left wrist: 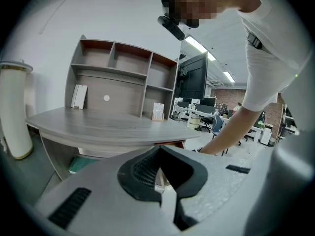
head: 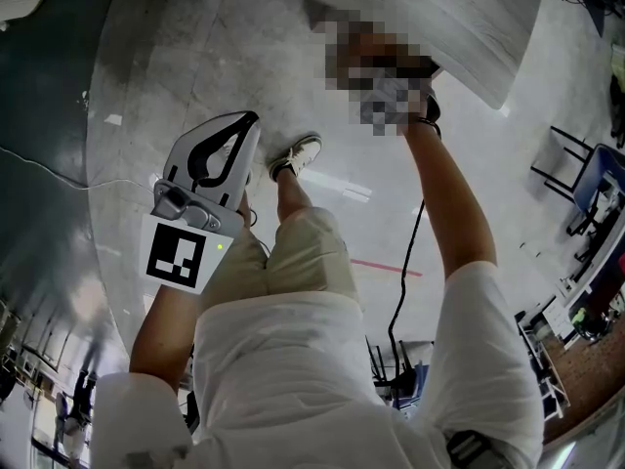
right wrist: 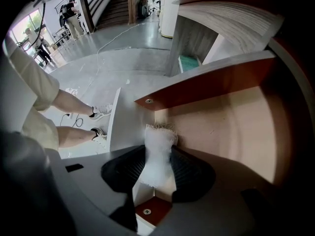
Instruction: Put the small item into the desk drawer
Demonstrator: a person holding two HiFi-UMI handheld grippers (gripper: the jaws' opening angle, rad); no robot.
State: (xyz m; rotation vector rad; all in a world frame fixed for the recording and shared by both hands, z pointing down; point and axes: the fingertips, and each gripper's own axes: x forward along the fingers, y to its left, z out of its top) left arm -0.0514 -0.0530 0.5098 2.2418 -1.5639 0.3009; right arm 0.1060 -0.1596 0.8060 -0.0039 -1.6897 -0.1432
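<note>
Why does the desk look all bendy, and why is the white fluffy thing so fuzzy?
Left gripper view: the wide lens curves the desk edge and darkens the corners. Right gripper view: the white fluffy item, held close to the camera in the right tongs, looks soft and overbright. Head view: glare on the floor at left.

The person wore a white short-sleeved shirt, beige shorts and white sneakers. The left claw was pale grey, black-padded, with a black-and-white marker cube.
</note>
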